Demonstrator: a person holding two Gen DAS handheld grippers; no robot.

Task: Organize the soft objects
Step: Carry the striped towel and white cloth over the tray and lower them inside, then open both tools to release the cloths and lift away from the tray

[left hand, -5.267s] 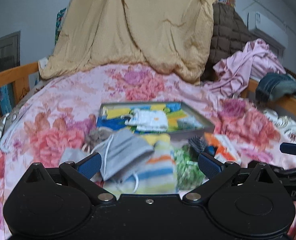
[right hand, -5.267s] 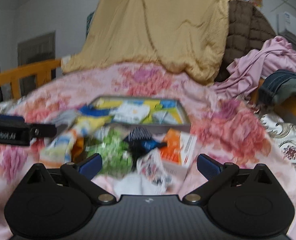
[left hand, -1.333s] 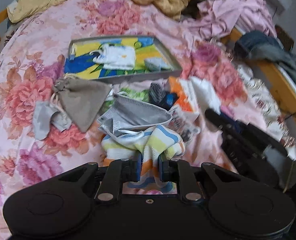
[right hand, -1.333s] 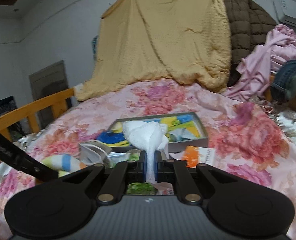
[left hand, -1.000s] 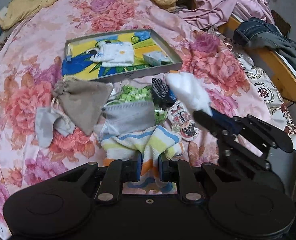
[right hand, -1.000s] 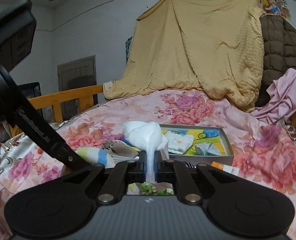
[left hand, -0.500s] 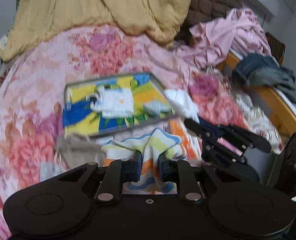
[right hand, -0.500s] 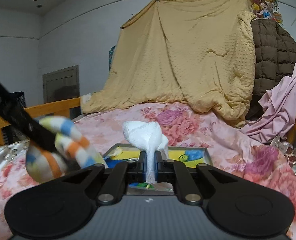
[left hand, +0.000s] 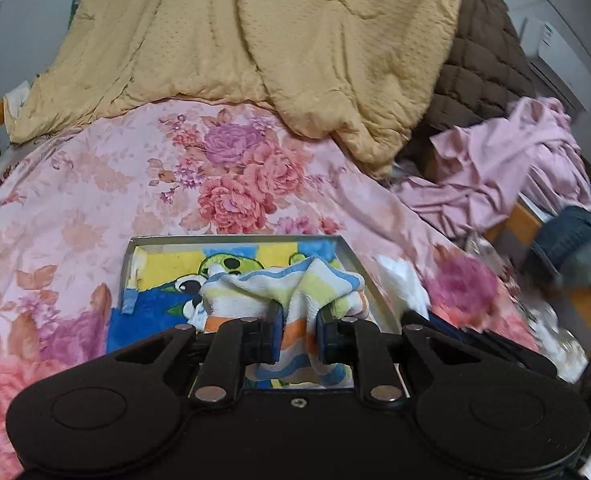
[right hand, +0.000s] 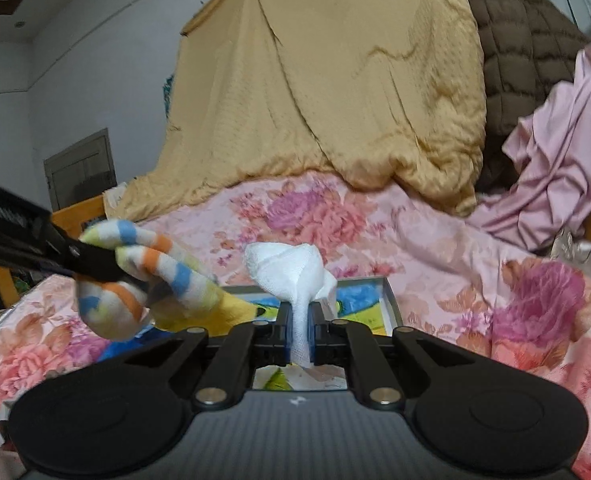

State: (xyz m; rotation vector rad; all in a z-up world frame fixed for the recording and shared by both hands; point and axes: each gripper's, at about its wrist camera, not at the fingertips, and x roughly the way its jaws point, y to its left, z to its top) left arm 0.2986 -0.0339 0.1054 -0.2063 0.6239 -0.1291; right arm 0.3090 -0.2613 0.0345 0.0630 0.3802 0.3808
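My left gripper (left hand: 298,334) is shut on a striped towel (left hand: 295,284) of white, blue, yellow and orange, held above the metal tray (left hand: 351,258) with the colourful cartoon lining. My right gripper (right hand: 299,334) is shut on a bunched white cloth (right hand: 291,268), also in front of the tray (right hand: 389,296). In the right wrist view the left gripper (right hand: 95,262) comes in from the left with the striped towel (right hand: 143,276) hanging over the tray's left part. In the left wrist view the white cloth (left hand: 401,284) shows blurred beside the tray's right rim.
The tray lies on a pink floral bedspread (left hand: 95,184). A yellow quilt (left hand: 255,40) hangs behind, with a brown quilted cover (left hand: 483,64), pink clothes (left hand: 515,168) and jeans (left hand: 575,240) at the right. A wooden bed rail (right hand: 77,210) runs along the left.
Both grippers have lifted off the pile of soft things and moved forward to the tray, each still holding its cloth. The pile has dropped out of view below.
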